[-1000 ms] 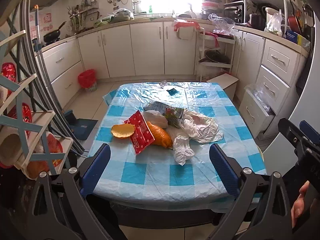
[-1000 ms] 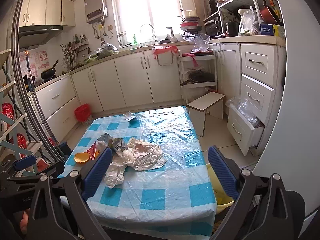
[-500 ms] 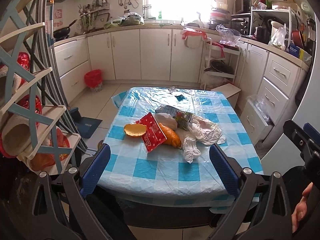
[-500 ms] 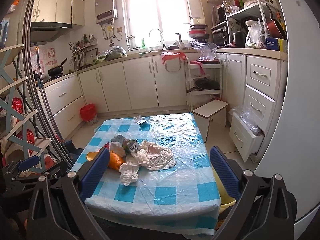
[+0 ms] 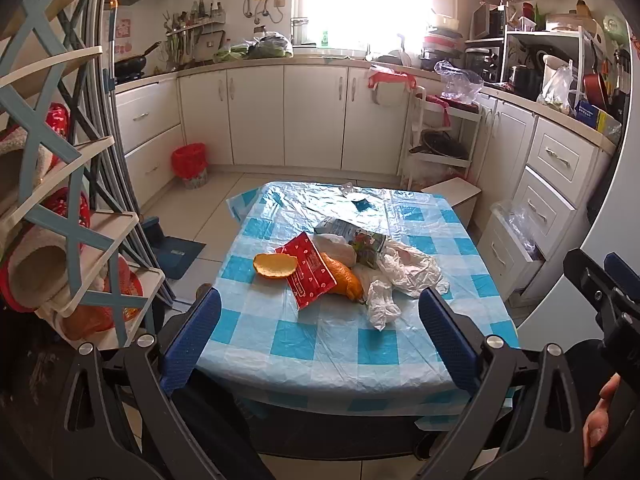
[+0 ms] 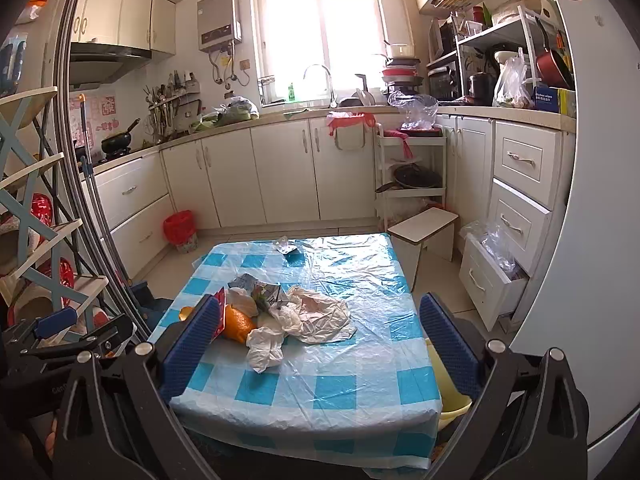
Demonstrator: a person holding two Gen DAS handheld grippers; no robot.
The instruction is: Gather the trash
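We held both grippers short of the table (image 5: 320, 344), at its near edge. The left gripper (image 5: 320, 340) had its blue fingers (image 5: 192, 336) spread wide with nothing between them; the right gripper (image 6: 320, 344) was likewise wide and empty. Neither touched the table.

The trash lay in one heap on the checked blue-and-white cloth, near the table's middle — toward its left side. We noted a red packet (image 5: 310, 270) lying partly over an orange peel (image 5: 275, 266) and against an orange (image 5: 344, 278). A printed carton (image 5: 352, 238) sat just behind the orange, toward the table's far end. Crumpled white plastic (image 5: 404, 272) spread to the right of the orange, touching it. A small wrapper (image 5: 347, 189) lay apart at the table's far edge.

A yellow bin (image 6: 448, 392) showed beside the table's near right corner, mostly hidden.
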